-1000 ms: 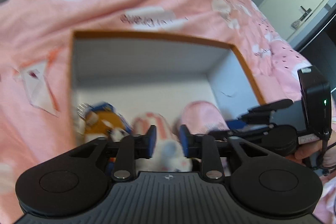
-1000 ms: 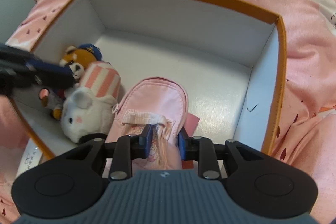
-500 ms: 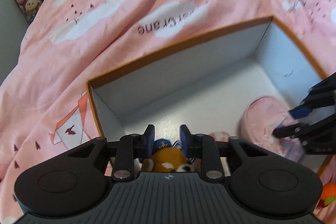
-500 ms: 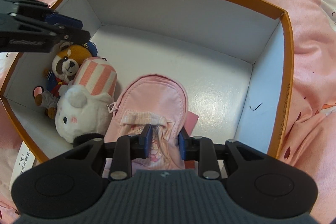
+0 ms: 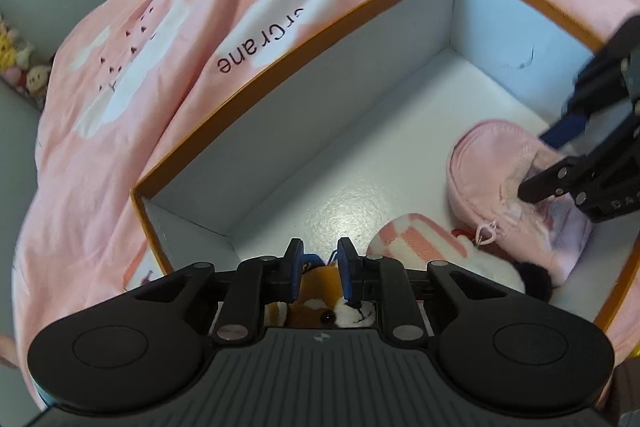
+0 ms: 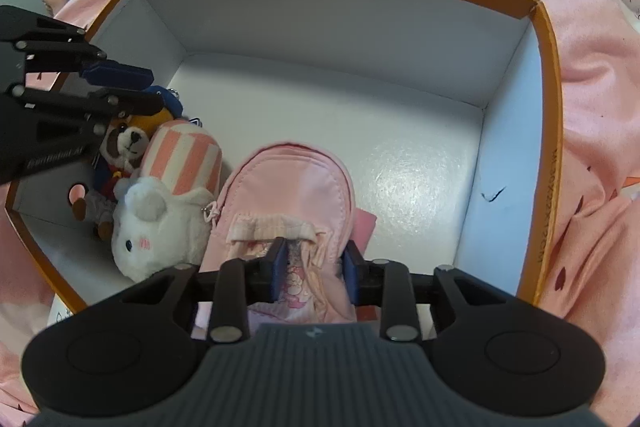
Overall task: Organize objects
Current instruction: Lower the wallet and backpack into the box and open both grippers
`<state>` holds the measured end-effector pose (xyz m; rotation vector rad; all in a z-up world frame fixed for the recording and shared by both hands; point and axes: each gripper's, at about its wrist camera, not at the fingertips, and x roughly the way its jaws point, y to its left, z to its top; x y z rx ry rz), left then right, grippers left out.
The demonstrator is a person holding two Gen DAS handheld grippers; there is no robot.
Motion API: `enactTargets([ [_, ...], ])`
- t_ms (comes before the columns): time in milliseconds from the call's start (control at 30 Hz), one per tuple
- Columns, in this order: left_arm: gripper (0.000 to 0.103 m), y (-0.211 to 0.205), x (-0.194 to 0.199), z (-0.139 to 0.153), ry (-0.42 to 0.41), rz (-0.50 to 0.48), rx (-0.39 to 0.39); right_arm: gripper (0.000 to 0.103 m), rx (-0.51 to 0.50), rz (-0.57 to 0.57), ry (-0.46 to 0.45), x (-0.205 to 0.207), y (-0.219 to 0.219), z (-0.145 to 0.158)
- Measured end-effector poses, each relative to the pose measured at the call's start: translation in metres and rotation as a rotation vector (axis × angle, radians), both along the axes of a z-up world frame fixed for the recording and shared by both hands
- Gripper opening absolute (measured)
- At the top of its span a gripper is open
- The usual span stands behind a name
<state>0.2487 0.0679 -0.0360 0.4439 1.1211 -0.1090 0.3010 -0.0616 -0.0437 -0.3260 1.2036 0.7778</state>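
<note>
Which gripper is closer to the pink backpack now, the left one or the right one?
Right. The right gripper is directly over the pink backpack, its fingers straddling the front pocket. The left gripper is over the brown bear plush, across the white plush.

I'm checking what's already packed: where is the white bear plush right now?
In the right wrist view, the white bear plush lies inside the orange-rimmed box at its near left, between the raccoon plush and the pink backpack.
</note>
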Motion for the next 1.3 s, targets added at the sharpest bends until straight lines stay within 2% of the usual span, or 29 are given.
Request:
enactTargets([
  [100,0.023,0.0,0.004,-0.004,0.016,-0.003,0.011,0.059,-0.029,0.009,0.007,0.0,0.005,0.0],
  [267,0.023,0.002,0.006,-0.012,0.068,-0.015,-0.021,0.07,-0.045,-0.054,0.104,0.015,0.012,-0.005],
  [367,0.021,0.002,0.004,-0.015,0.08,-0.014,-0.027,0.07,-0.019,-0.11,0.201,0.027,0.011,-0.013],
  [467,0.018,0.007,0.004,-0.013,0.092,0.007,-0.062,0.066,0.026,-0.168,0.296,0.034,0.005,-0.02],
  [633,0.018,0.017,0.004,-0.011,0.095,0.043,-0.111,0.063,0.064,-0.219,0.339,0.031,0.003,-0.022],
  [767,0.018,0.02,0.0,-0.007,0.051,0.068,-0.133,0.064,0.058,-0.212,0.306,0.03,0.002,-0.017],
  [867,0.018,0.017,-0.011,0.002,-0.011,0.074,-0.13,0.068,0.038,-0.197,0.254,0.025,0.003,-0.008],
  [1033,0.018,0.011,-0.03,0.024,-0.115,0.092,-0.156,0.066,0.029,-0.151,0.177,0.014,-0.01,0.011],
  [1067,0.018,0.01,-0.035,0.029,-0.13,0.093,-0.169,0.061,0.024,-0.139,0.157,0.011,-0.007,0.01],
  [1100,0.019,0.009,-0.04,0.034,-0.145,0.096,-0.183,0.051,0.013,-0.129,0.133,0.007,-0.001,0.007],
  [1167,0.019,0.007,-0.05,0.043,-0.163,0.102,-0.207,0.049,0.003,-0.12,0.106,0.003,-0.005,0.009],
  [1300,0.019,0.002,-0.071,0.056,-0.196,0.134,-0.27,0.047,0.007,-0.13,0.128,0.002,-0.011,0.003],
])
